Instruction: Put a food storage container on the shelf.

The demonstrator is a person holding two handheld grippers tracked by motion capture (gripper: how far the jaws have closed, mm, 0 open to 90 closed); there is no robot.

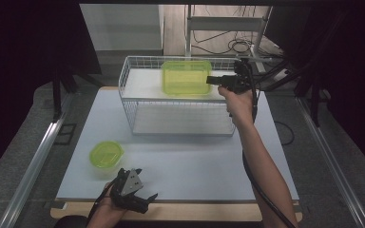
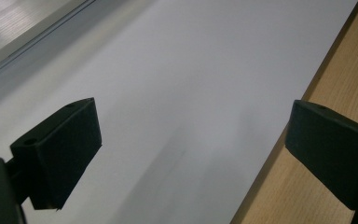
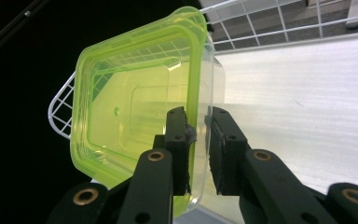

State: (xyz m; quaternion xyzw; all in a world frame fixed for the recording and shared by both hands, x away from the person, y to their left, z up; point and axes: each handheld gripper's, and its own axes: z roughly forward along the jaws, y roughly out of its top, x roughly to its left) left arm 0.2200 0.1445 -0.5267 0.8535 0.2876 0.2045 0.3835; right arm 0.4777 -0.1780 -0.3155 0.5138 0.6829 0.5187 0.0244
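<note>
Right gripper view: glossy translucent rounded-square green container between matte black jaws.

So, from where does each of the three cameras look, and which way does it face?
High view: above the person's side, looking forward and down on the table; both forearms, left claw, right claw.
Left gripper view: on the left claw, facing the white table sheet and wooden edge; jaws wide apart, nothing between.
Right gripper view: on the right claw, facing the wire rack; jaws at the rim of the green-lidded container.
Shared: high and right gripper views both show the container and rack.
</note>
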